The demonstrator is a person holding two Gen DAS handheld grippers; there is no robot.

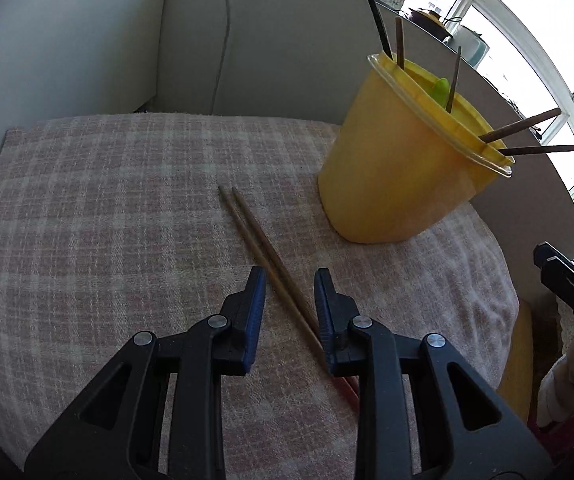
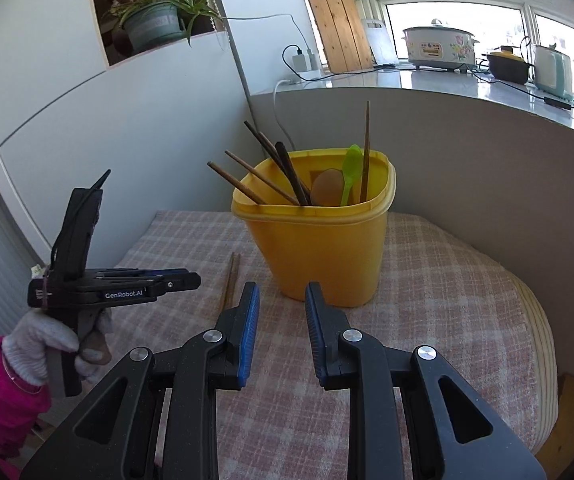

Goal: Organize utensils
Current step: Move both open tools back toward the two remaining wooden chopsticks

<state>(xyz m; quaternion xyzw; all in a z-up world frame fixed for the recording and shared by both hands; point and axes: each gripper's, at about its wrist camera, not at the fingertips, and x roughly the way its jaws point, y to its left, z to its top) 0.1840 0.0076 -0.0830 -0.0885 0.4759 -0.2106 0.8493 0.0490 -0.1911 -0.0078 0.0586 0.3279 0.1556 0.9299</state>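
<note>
The left claw [image 1: 289, 280] is seen poised low over a pair of wooden chopsticks [image 1: 255, 236], its blue pads parted and nothing pressed between them; the sticks are framed in the gap and run away from it across a checked cloth [image 1: 107, 208]. Ahead and to the right of this claw, a yellow tub [image 1: 391, 176] is set near the cloth's far right edge, with more chopsticks and a green spoon [image 1: 441, 90] propped inside. Open cloth is left to the claw's left and ahead, up to the far edge, where a grey wall [image 1: 287, 48] rises.

The right claw [image 2: 282, 294] is held apart and empty, with the tub straight ahead and the loose pair ahead to its left. The left claw [image 2: 191, 280], gripped by a gloved hand [image 2: 55, 344], is shown to its left, beyond the cloth's left edge. To the right of the right claw, the covered table is rounded off at a ribbed edge [image 2: 543, 360].
</note>
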